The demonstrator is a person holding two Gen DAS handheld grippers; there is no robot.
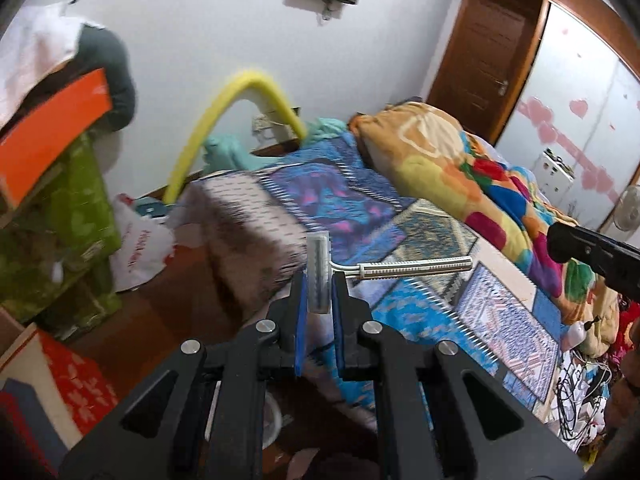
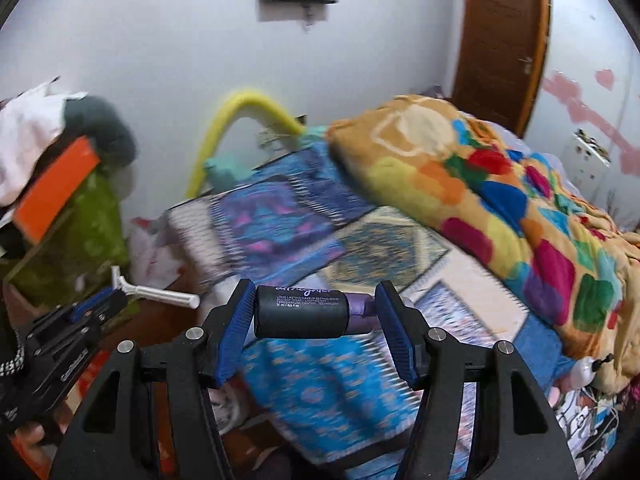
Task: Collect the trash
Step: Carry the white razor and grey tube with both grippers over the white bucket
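Trash is in both my grippers, held above the near corner of the bed (image 2: pixel 320 392). My left gripper (image 1: pixel 319 300) has its jaws nearly together, pinching the head of a disposable razor (image 1: pixel 320 276) whose handle sticks out to the right. My right gripper (image 2: pixel 316 312) stands about half open, clamped endwise on a small black-and-purple spray bottle (image 2: pixel 304 312) lying crosswise between the pads. Farther along the bed lies a bright patchwork blanket (image 2: pixel 500 184). Beyond the bed's far end, a yellow foam tube (image 1: pixel 240 92) arches against the white wall (image 1: pixel 200 32).
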